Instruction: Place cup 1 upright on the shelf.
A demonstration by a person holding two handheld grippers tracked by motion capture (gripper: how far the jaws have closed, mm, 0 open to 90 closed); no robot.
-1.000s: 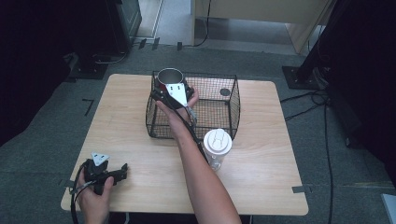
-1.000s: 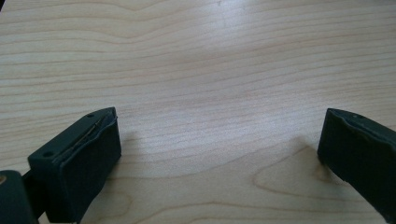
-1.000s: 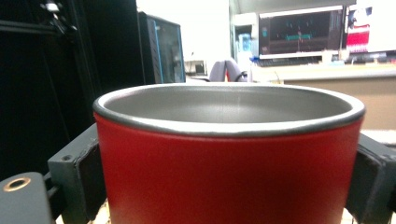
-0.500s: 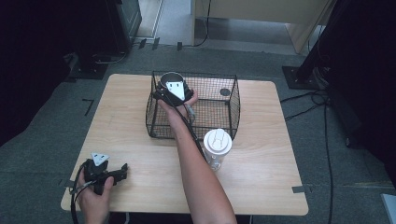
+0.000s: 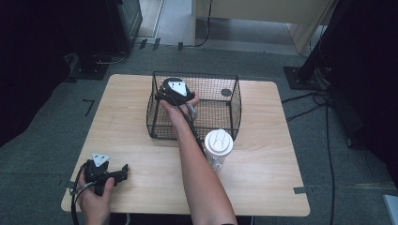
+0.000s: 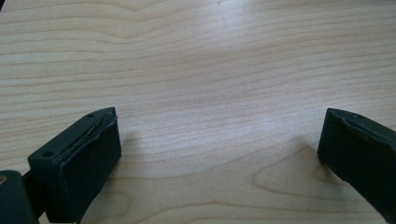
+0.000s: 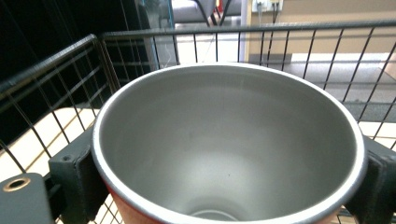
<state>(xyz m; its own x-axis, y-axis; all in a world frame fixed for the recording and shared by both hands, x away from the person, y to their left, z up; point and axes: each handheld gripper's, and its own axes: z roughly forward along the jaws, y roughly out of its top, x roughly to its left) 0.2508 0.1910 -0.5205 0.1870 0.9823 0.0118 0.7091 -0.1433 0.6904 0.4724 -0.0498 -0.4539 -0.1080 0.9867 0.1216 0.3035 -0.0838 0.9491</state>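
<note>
Since a second ago, the right gripper (image 5: 177,92) has gone lower and a bit to the left, down into the back left corner of the wire basket (image 5: 237,101).

Biggest is the wooden table (image 5: 263,183), and the basket stands on its far half. Its tall wire walls are why the arm has to come in over the top.

Inside the basket is the metal cup (image 7: 229,140), upright, silver inside and red outside. The right gripper's two black jaws sit one on each side of the cup's rim and squeeze it. I think it is held up near the top so it stays straight as it goes down to the floor of the basket. The wires are very near the cup, so it could bump them.

A white cup with a lid (image 5: 218,143) stands just outside the basket's front wall, right beside the person's arm. The arm could knock it.

A small dark round thing (image 5: 226,92) lies in the basket's far right corner, well apart from the cup.

The left gripper (image 5: 123,171) rests on the near left part of the table, jaws wide apart, nothing between them. It seems to be waiting.
</note>
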